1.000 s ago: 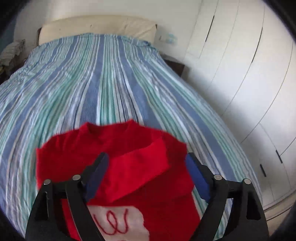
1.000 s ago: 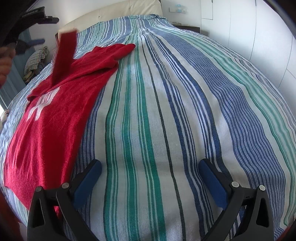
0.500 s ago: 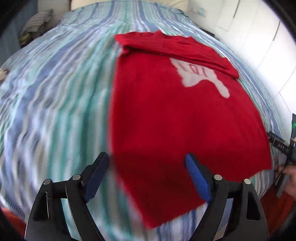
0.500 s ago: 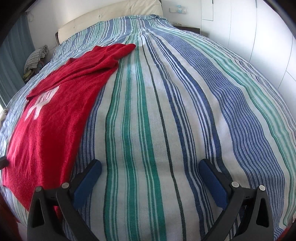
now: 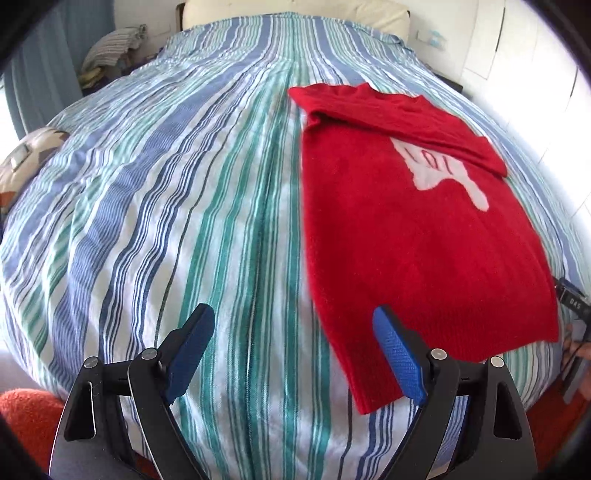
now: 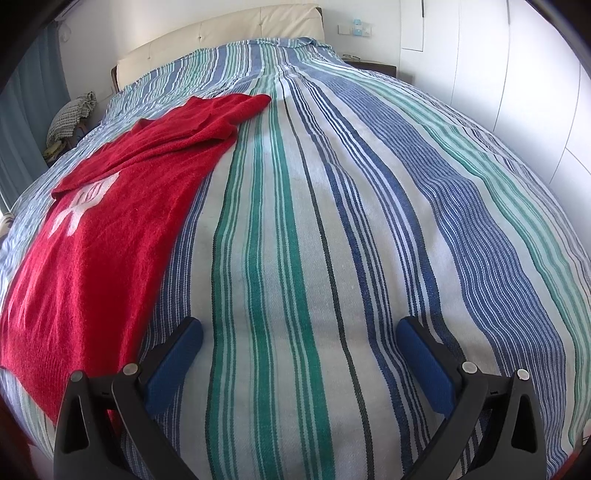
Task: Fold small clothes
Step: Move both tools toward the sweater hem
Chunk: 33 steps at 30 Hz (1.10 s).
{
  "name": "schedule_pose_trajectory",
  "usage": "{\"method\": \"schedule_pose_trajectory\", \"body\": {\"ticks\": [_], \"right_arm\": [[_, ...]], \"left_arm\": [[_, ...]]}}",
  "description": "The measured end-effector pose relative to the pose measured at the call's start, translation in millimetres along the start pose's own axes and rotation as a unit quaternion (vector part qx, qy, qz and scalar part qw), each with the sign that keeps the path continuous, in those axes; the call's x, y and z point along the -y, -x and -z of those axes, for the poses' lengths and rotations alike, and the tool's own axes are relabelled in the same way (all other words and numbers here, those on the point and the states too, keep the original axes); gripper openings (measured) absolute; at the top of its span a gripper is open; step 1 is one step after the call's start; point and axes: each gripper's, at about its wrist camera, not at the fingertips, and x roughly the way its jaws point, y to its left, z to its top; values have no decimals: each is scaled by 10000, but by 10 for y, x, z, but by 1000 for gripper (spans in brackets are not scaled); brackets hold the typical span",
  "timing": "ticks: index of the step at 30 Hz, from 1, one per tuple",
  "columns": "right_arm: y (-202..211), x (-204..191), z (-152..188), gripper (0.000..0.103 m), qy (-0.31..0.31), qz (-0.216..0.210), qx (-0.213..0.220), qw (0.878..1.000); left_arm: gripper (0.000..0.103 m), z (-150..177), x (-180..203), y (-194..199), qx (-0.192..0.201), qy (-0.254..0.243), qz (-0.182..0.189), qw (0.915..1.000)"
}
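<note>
Left wrist view: the left gripper [image 5: 293,354] hangs tilted down over the near edge of the bed, its blue pads spread wide with nothing between them but striped bedspread [image 5: 177,206]. Its right pad sits just over the near left corner of the red sweater [image 5: 417,236], not touching that I can tell. The sweater lies flat, long axis running away from the tongs toward the cream headboard [image 5: 295,11], hem nearest, neck farthest. A sleeve is folded across the chest, covering the top of the white motif [image 5: 439,171]. Off the sweater's right hem corner, a sliver of black gear and a fingertip are cut off by the frame edge; too little shows to name them.

Right wrist view: the right gripper [image 6: 299,363] is likewise agape and empty, angled down over bare bedspread [image 6: 332,221]. The sweater [image 6: 92,243] lies left of it, its hem passing behind the left finger. White wardrobe doors [image 6: 517,92] stand far right.
</note>
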Motion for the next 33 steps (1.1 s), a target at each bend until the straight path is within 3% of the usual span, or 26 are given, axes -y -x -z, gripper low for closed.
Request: {"method": "schedule_pose_trajectory", "body": {"ticks": [15,33], "right_arm": [[8,-2,15,103,11,15,20,10000],[6,-7,16,103,15,22,22,10000]], "left_arm": [[89,47,-21,-48,-104,-56,-313,9994],[89,91,-118,-36,17,290,130,9995]]}}
